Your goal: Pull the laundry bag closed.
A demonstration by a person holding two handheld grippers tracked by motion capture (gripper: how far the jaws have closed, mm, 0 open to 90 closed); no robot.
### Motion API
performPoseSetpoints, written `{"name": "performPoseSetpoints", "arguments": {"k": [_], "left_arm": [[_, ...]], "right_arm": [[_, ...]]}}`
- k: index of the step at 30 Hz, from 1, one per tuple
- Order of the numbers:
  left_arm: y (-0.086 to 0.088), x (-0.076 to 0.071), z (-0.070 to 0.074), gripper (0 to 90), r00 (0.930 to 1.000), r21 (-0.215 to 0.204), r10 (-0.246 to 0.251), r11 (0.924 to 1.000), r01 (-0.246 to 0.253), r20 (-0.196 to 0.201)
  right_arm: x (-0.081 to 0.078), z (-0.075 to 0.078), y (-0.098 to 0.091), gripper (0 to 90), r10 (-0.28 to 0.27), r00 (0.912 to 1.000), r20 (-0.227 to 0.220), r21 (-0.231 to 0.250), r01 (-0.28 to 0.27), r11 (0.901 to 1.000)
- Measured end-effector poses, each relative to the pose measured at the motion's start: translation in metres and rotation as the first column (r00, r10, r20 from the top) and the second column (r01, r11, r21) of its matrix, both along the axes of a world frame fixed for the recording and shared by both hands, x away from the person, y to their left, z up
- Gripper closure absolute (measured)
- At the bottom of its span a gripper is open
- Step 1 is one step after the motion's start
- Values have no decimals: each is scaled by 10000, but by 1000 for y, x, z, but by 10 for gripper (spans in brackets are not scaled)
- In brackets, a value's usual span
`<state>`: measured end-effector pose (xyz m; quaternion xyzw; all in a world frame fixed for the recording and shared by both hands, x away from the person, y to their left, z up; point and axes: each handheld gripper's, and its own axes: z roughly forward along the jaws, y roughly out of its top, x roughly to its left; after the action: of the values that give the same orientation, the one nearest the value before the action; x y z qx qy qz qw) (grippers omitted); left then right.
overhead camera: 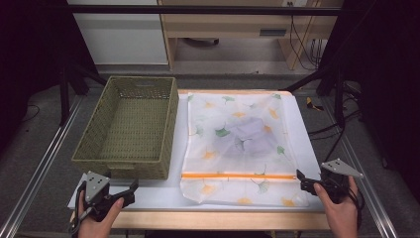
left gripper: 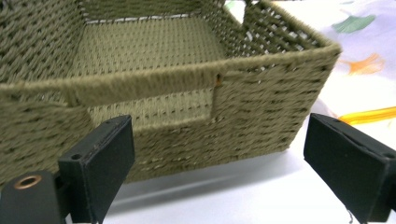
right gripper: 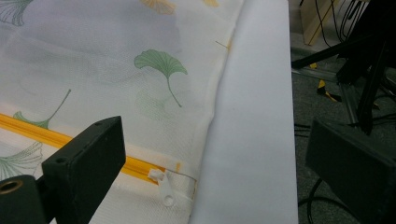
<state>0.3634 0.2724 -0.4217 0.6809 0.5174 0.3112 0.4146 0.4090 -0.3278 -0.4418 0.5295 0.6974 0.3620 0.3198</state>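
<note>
Left gripper [overhead camera: 130, 192] at the near left edge of the table [overhead camera: 158, 196], jaws spread wide, nothing between them. Flat black blocks, matte, square-edged; grey three-cornered plate on top. It points at the near wall of the basket [overhead camera: 130, 124], close but not touching.

Right gripper [overhead camera: 303, 181] at the near right corner, jaws likewise spread and empty, just beside the right edge of the bag [overhead camera: 237, 144]. In the right gripper view the small white zipper pull [right gripper: 164, 185] lies close ahead of the near jaw, at the end of the orange zipper [right gripper: 70, 142].

Bag: thin, semi-sheer mesh fabric, flat rectangle, printed with green and yellow fan-shaped leaves. Lies on the smooth white tabletop, right of the basket, the two nearly touching. A paler folded shape shows through the cloth, blurred.

Basket: olive woven cord, coarse ribbed weave, rectangular, straight walls, a cut-out handle slot [left gripper: 154, 109] in the near wall.
</note>
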Motion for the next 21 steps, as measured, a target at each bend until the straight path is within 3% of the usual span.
{"name": "performPoseSetpoints", "arguments": {"k": [11, 21], "left_arm": [[3, 5, -9, 94, 9970, 676, -49, 9977, 102, -777], [10, 10, -15, 106, 9947, 1002, 182, 9949, -79, -1016]], "right_arm": [[2, -4, -2, 57, 10, 9992, -396, -20, -10, 10000], [5, -10, -4, 66, -94, 9966, -818, -101, 86, 9999]]}}
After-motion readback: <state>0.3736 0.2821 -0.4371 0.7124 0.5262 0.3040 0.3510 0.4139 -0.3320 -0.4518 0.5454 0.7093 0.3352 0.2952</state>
